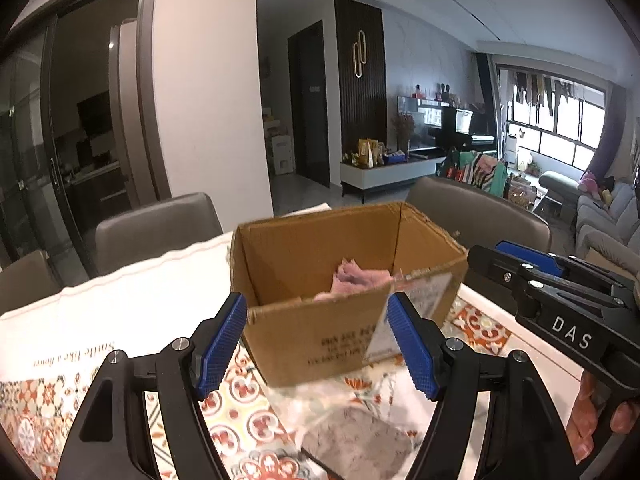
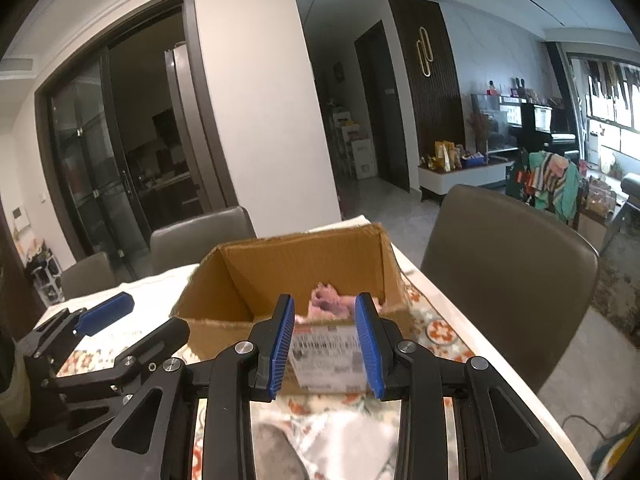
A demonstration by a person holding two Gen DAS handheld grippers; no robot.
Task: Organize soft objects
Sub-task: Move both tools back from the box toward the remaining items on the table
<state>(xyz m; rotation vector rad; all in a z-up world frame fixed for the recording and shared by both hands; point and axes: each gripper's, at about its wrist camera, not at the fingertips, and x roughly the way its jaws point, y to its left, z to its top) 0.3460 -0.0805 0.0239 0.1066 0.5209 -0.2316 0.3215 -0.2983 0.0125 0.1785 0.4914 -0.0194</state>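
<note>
From your left wrist camera, you are holding the left gripper [image 1: 318, 344] just in front of an open cardboard box [image 1: 320, 340], its blue-padded fingers [image 1: 222, 346] standing wide apart with nothing between them. The box is sitting on a table covered with a red-and-orange patterned tablecloth [image 1: 236, 408]. Inside the box, toward its right side, a pink soft object [image 1: 358, 278] is lying crumpled. In front of the box, below the gripper, a grey and white cloth [image 1: 360, 436] is resting on the tablecloth. To the right of the box, your right gripper [image 1: 532, 262] is reaching in, seen side-on.

From your right wrist camera, the right gripper [image 2: 325, 348] is hovering just in front of the same box [image 2: 224, 320], its fingers [image 2: 370, 348] spread apart and gripping nothing. The pink soft object [image 2: 330, 302] is lying inside the box, beyond the fingertips. The light cloth [image 2: 344, 436] is blurred in front of the box. Left of the box, the left gripper [image 2: 132, 320] is showing with its fingers apart.
</note>
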